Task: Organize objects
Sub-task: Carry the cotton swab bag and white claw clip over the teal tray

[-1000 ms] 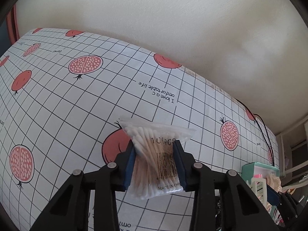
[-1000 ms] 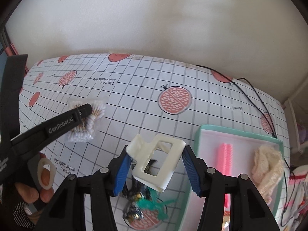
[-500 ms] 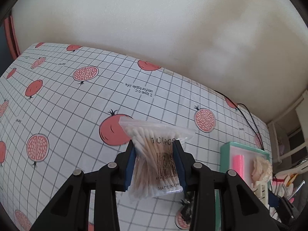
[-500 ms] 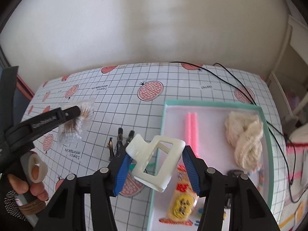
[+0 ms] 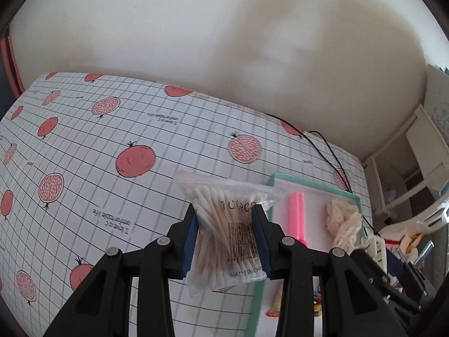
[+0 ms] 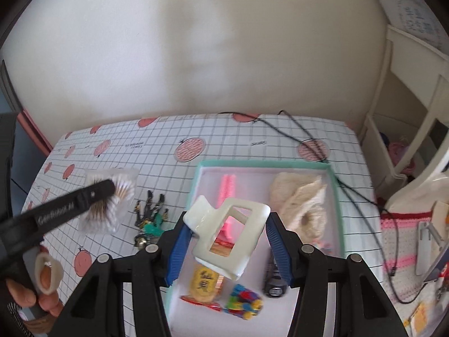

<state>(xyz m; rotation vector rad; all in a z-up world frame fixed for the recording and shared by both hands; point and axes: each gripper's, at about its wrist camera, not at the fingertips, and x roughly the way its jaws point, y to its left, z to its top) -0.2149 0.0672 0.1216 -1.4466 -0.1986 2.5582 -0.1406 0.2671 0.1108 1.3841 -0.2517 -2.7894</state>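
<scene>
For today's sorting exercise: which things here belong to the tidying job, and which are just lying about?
Part of the job:
- swab bag, in the left gripper
- hair claw, in the right gripper
- tray
- comb, lace in the tray
- keys, on the table

Lying about:
- cable
- shelf

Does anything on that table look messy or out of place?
One thing: a tangled bunch of dark hair clips with a green one lies loose on the tablecloth, just left of the teal tray, while similar small items already sit inside it.
</scene>
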